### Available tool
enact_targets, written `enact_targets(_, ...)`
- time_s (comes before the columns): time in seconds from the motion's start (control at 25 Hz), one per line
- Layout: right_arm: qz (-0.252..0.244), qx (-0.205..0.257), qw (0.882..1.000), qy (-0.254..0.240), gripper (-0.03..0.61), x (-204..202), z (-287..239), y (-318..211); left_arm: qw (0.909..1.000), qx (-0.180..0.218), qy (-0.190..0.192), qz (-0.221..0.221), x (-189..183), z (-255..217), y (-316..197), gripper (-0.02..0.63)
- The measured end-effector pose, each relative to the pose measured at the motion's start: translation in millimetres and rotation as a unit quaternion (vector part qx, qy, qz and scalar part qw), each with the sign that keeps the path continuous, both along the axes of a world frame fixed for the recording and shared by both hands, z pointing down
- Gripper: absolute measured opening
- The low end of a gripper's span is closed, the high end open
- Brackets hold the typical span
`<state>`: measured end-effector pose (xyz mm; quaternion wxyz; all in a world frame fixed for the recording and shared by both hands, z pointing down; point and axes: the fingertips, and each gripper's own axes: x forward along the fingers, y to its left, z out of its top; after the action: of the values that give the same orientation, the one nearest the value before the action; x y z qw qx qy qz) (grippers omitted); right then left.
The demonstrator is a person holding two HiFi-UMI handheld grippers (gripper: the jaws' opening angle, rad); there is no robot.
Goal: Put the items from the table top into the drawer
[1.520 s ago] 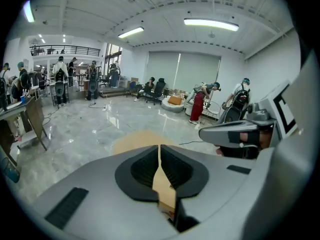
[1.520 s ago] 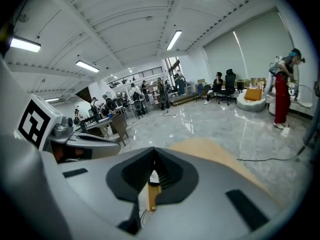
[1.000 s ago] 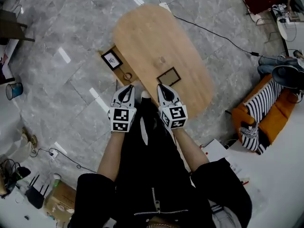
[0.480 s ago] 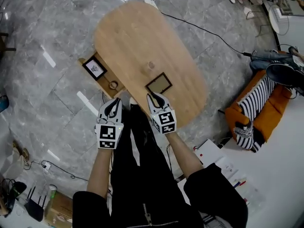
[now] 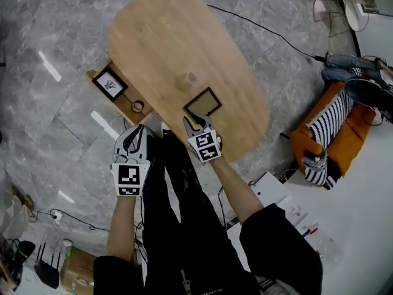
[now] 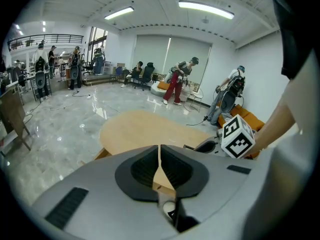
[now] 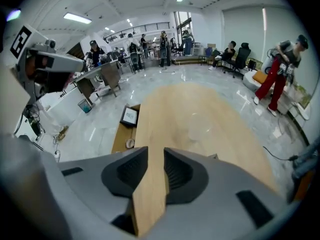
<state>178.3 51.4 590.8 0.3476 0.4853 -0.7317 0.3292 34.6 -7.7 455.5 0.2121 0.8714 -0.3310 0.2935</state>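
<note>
On the oval wooden table [image 5: 178, 48] lie a dark picture frame [image 5: 202, 102] and a small clear glass [image 5: 191, 77]. At the table's left side a drawer [image 5: 123, 100] stands open, holding a framed picture [image 5: 109, 83] and a small ring [image 5: 138, 106]. My right gripper [image 5: 191, 123] hangs over the table's near edge, just short of the dark frame. Its jaws are opening and nothing is between them [image 7: 156, 154]. My left gripper [image 5: 136, 131] is shut and empty [image 6: 160, 149], near the drawer's near end.
An orange sofa with a striped cushion [image 5: 334, 134] stands right of the table. A black cable [image 5: 270, 32] crosses the marble floor behind it. The person's black-clad legs are close to the table edge. Several people and chairs [image 6: 175, 81] are far across the room.
Both grippers have sunk towards the table, the right one more. The right gripper's jaws went from shut to open and now sit next to the dark frame.
</note>
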Motion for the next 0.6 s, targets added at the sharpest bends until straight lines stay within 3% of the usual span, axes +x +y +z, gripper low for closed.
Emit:
enact_targets(0.28, -0.009, -0.083, 0.995, 0.051, 0.098, 15, 69, 19, 0.9996, -0.028, -0.006, 0.005, -9, 28, 26, 0.025)
enact_targets(0.48, -0.027, -0.101, 0.989, 0.110, 0.098, 28, 105, 28, 0.9988, -0.046, -0.011, 0.012, -16, 44, 42, 0.025)
enact_targets(0.6, -0.025, -0.111, 0.987, 0.116, 0.098, 29, 114, 34, 0.9985, -0.051, -0.016, 0.016, -20, 50, 48, 0.025)
